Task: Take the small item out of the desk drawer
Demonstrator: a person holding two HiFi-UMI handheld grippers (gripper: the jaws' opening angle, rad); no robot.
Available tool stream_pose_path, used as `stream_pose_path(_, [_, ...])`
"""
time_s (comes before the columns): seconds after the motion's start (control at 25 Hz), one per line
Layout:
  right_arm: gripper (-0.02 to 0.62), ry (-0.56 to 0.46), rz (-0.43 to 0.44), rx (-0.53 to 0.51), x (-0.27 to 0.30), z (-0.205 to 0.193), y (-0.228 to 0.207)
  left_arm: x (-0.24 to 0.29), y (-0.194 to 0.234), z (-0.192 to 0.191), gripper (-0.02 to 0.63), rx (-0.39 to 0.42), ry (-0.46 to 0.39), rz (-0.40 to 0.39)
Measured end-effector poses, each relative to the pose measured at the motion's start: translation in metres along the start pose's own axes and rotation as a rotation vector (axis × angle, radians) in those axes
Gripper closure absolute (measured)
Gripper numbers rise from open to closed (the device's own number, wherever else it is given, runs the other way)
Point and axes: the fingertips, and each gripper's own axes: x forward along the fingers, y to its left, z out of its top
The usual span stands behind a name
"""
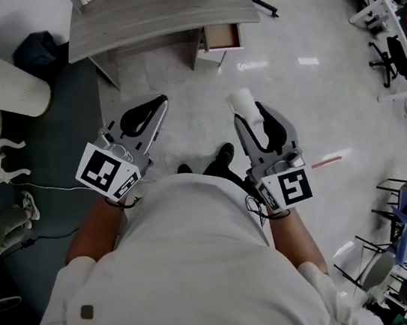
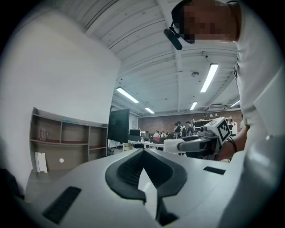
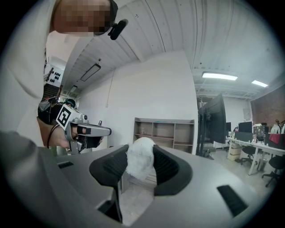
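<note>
Right gripper (image 1: 252, 120) clamps white fuzzy item (image 3: 140, 158); left gripper (image 1: 157, 106) closed.

Bright, even indoor light. Ceiling strip lights (image 2: 209, 78) blow out white in both gripper views; the glossy floor (image 1: 307, 61) carries pale glare patches in the head view. Shadows soft and faint. Gripper views: strong fisheye, black vignette at the corners. Left gripper (image 2: 143, 153) and right gripper (image 3: 140, 149) bodies soft near the lens. Head view bends at the edges.
</note>
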Motion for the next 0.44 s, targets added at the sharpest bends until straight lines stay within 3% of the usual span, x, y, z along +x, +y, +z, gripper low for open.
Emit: stream_pose_path(0.44, [0.419, -0.002, 0.002, -0.007, 0.0065, 0.0035, 0.0045, -0.0056, 0.0082, 0.0025, 0.595, -0.004, -0.016, 0.007])
